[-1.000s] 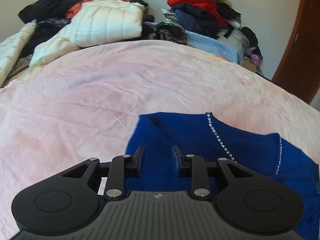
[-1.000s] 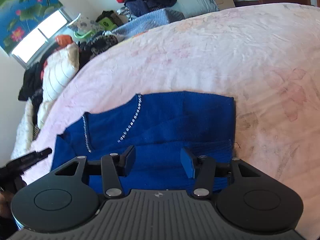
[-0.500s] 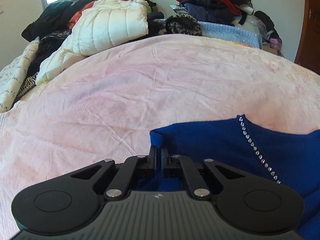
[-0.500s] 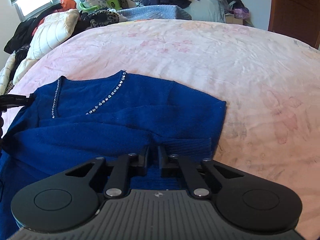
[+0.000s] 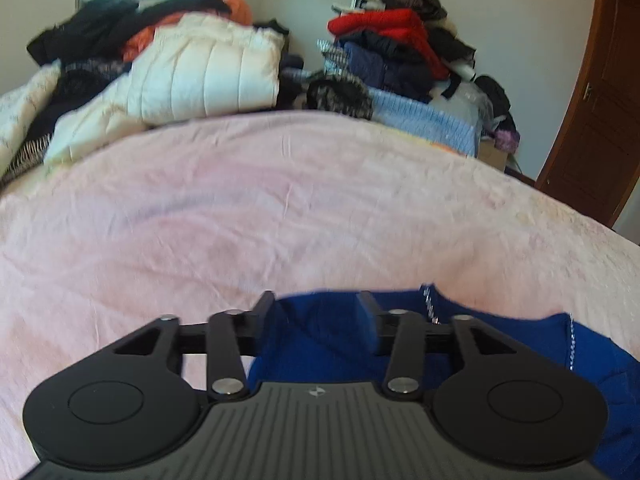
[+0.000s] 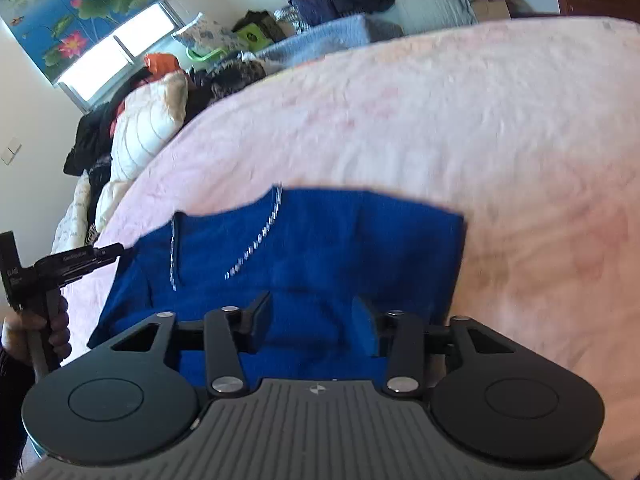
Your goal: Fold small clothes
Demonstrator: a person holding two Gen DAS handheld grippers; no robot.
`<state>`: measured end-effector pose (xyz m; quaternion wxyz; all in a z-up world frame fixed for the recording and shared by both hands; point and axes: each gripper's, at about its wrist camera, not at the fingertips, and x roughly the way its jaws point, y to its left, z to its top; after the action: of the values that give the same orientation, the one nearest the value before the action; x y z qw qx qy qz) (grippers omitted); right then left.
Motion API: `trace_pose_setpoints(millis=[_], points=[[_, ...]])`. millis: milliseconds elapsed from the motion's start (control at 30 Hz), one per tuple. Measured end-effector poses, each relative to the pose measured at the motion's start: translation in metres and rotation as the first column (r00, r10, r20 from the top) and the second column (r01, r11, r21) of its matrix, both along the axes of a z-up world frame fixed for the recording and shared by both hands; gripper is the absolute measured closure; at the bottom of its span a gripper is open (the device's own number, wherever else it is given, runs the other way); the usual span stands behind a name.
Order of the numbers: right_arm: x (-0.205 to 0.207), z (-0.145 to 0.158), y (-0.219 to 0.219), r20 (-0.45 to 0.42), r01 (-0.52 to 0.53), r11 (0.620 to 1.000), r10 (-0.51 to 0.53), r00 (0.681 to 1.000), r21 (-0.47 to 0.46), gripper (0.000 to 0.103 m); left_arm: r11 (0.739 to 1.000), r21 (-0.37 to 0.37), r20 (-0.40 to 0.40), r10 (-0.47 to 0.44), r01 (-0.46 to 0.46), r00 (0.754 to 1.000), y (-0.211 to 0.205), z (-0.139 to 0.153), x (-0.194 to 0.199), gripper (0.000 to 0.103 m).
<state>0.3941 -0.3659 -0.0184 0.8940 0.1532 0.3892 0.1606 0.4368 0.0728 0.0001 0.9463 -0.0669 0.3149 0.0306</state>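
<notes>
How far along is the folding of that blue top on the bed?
The blue top already lies folded into a compact rectangle on the pink bedspread. Both the left gripper and right gripper are opening, gripping nothing. Any further fold or setting it aside remains.

Blue top (image 5: 328, 332) — lower part hidden behind gripper body, right side cut off (frame edge), bedspread (image 6: 460, 120) motion-blurred

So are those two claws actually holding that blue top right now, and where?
Neither. The left gripper and right gripper are both opening, pads clear of the blue sweater, which lies on the pink bedspread.
</notes>
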Motion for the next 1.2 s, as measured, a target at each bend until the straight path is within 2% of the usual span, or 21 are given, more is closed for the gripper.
trace_pose_setpoints(millis=[33, 67, 100, 133, 200, 267, 300, 367, 433, 467, 533, 567, 600, 700, 867, 1000, 1033, 1067, 1133, 1167, 1200], points=[[0.010, 0.004, 0.000, 0.023, 0.007, 0.998, -0.006, 1.000, -0.069, 0.038, 0.999, 0.051, 0.043, -0.013, 0.011, 0.999, -0.006, 0.006, 0.001, 0.025], [0.023, 0.006, 0.000, 0.032, 0.014, 0.991, -0.010, 0.999, -0.130, 0.034, 0.994, 0.109, 0.070, -0.023, 0.015, 0.997, -0.014, 0.007, 0.004, 0.023], [0.036, 0.004, -0.001, 0.031, 0.022, 0.985, -0.017, 0.999, -0.173, 0.034, 0.986, 0.166, 0.062, -0.038, 0.027, 0.997, -0.023, 0.006, 0.013, 0.023], [0.049, 0.001, -0.002, 0.024, 0.033, 0.978, -0.028, 0.999, -0.205, 0.034, 0.980, 0.189, 0.017, -0.066, 0.061, 0.998, -0.030, -0.001, 0.023, 0.023], [0.070, -0.008, 0.002, -0.007, 0.004, 0.974, -0.006, 1.000, -0.228, 0.042, 0.976, 0.182, -0.081, -0.109, 0.122, 0.991, -0.042, -0.020, 0.043, 0.024], [0.082, -0.017, 0.013, -0.019, -0.044, 0.965, 0.040, 0.999, -0.260, 0.047, 0.964, 0.207, -0.134, -0.143, 0.169, 0.981, -0.057, -0.041, 0.057, 0.033], [0.086, -0.022, 0.020, -0.026, -0.073, 0.958, 0.069, 0.997, -0.278, 0.048, 0.956, 0.226, -0.151, -0.155, 0.186, 0.976, -0.065, -0.050, 0.061, 0.040], [0.091, -0.033, 0.034, -0.055, -0.130, 0.940, 0.118, 0.991, -0.316, 0.046, 0.954, 0.242, -0.131, -0.146, 0.175, 0.981, -0.071, -0.058, 0.065, 0.039], [0.087, -0.034, 0.043, -0.036, -0.189, 0.918, 0.189, 0.981, -0.348, 0.044, 0.963, 0.218, -0.135, -0.129, 0.157, 0.982, -0.069, -0.058, 0.070, 0.038], [0.087, -0.033, 0.045, -0.037, -0.191, 0.912, 0.191, 0.981, -0.362, 0.047, 0.967, 0.204, -0.140, -0.125, 0.153, 0.982, -0.067, -0.059, 0.071, 0.038], [0.086, -0.029, 0.044, -0.043, -0.194, 0.913, 0.191, 0.981, -0.359, 0.066, 0.968, 0.195, -0.134, -0.131, 0.156, 0.982, -0.065, -0.059, 0.071, 0.038], [0.087, -0.028, 0.042, -0.049, -0.191, 0.915, 0.186, 0.981, -0.356, 0.088, 0.968, 0.197, -0.126, -0.134, 0.157, 0.983, -0.064, -0.060, 0.069, 0.038], [0.086, -0.028, 0.041, -0.050, -0.196, 0.914, 0.191, 0.980, -0.356, 0.095, 0.967, 0.201, -0.117, -0.134, 0.155, 0.984, -0.064, -0.060, 0.068, 0.037], [0.082, -0.029, 0.041, -0.034, -0.187, 0.910, 0.188, 0.982, -0.370, 0.098, 0.968, 0.205, -0.106, -0.127, 0.147, 0.986, -0.065, -0.061, 0.067, 0.037], [0.085, -0.034, 0.023, -0.020, -0.108, 0.952, 0.107, 0.994, -0.287, 0.100, 0.968, 0.202, -0.101, -0.130, 0.148, 0.986, -0.065, -0.061, 0.066, 0.037], [0.082, -0.036, 0.027, -0.003, -0.093, 0.948, 0.097, 0.995, -0.306, 0.098, 0.971, 0.194, -0.079, -0.128, 0.142, 0.989, -0.062, -0.064, 0.066, 0.036], [0.083, -0.036, 0.026, -0.007, -0.078, 0.952, 0.080, 0.997, -0.296, 0.090, 0.971, 0.194, -0.075, -0.127, 0.139, 0.989, -0.062, -0.064, 0.066, 0.036], [0.084, -0.035, 0.023, -0.014, -0.064, 0.961, 0.063, 0.998, -0.269, 0.088, 0.970, 0.197, -0.074, -0.128, 0.140, 0.989, -0.063, -0.064, 0.066, 0.036], [0.078, -0.030, 0.014, -0.035, -0.013, 0.980, 0.007, 0.999, -0.198, 0.072, 0.968, 0.206, -0.067, -0.135, 0.146, 0.989, -0.063, -0.060, 0.061, 0.037], [0.069, -0.025, 0.011, -0.025, 0.025, 0.984, -0.029, 0.999, -0.174, 0.053, 0.964, 0.218, -0.064, -0.141, 0.152, 0.988, -0.063, -0.057, 0.056, 0.037], [0.054, -0.017, 0.006, 0.013, 0.062, 0.987, -0.061, 0.998, -0.147, 0.046, 0.960, 0.235, -0.061, -0.144, 0.155, 0.988, -0.063, -0.051, 0.048, 0.037]])
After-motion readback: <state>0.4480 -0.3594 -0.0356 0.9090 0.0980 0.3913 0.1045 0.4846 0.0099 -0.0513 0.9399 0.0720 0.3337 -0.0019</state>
